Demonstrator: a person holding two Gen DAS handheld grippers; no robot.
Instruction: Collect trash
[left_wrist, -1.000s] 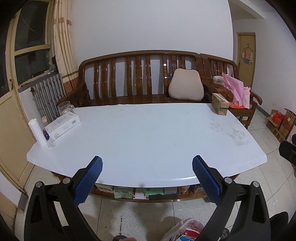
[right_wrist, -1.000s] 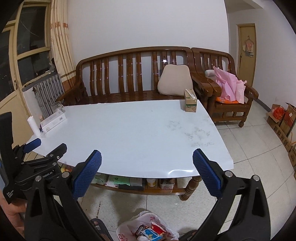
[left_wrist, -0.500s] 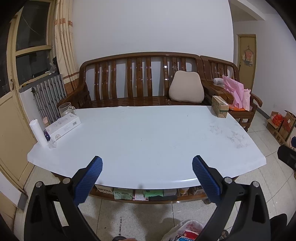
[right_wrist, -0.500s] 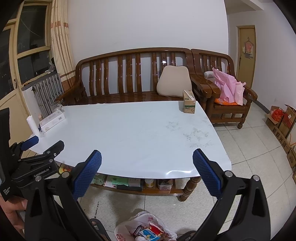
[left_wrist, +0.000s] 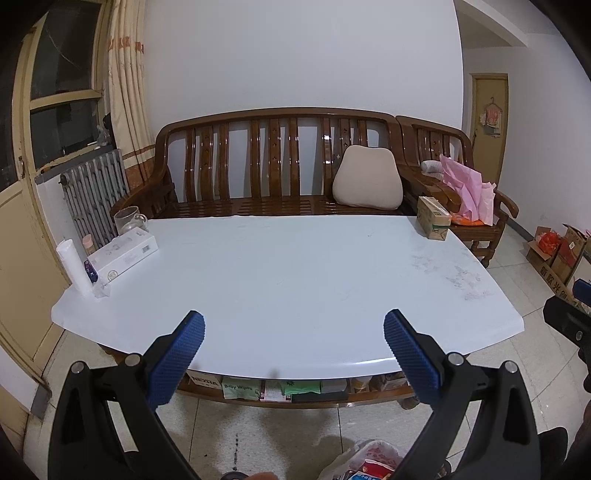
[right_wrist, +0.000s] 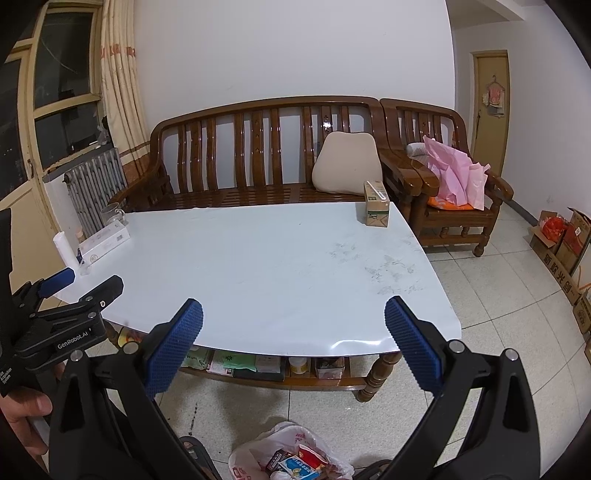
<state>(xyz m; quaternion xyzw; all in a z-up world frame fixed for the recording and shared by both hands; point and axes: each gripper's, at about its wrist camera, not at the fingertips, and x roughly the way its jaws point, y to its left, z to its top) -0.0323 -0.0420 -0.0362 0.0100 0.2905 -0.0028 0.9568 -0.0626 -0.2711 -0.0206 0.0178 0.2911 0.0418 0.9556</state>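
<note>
A plastic trash bag (right_wrist: 291, 454) with colourful wrappers lies open on the floor below my right gripper; its edge shows in the left wrist view (left_wrist: 365, 461). A brown drink carton (right_wrist: 376, 204) stands at the white table's far right corner, also in the left wrist view (left_wrist: 433, 218). My left gripper (left_wrist: 293, 341) is open and empty before the table's (left_wrist: 295, 280) near edge. My right gripper (right_wrist: 293, 339) is open and empty, to the right of the left gripper (right_wrist: 70, 295).
At the table's left end stand a white box (left_wrist: 123, 254), a white roll (left_wrist: 74, 267) and a glass mug (left_wrist: 127, 219). A wooden bench (left_wrist: 277, 166) with a cushion is behind. A chair holds pink bags (right_wrist: 456, 177). Cardboard boxes (right_wrist: 561, 243) line the right wall.
Both grippers have drawn back and risen slightly from the table, so more floor and more of the trash bag show. Both stay open and empty.
</note>
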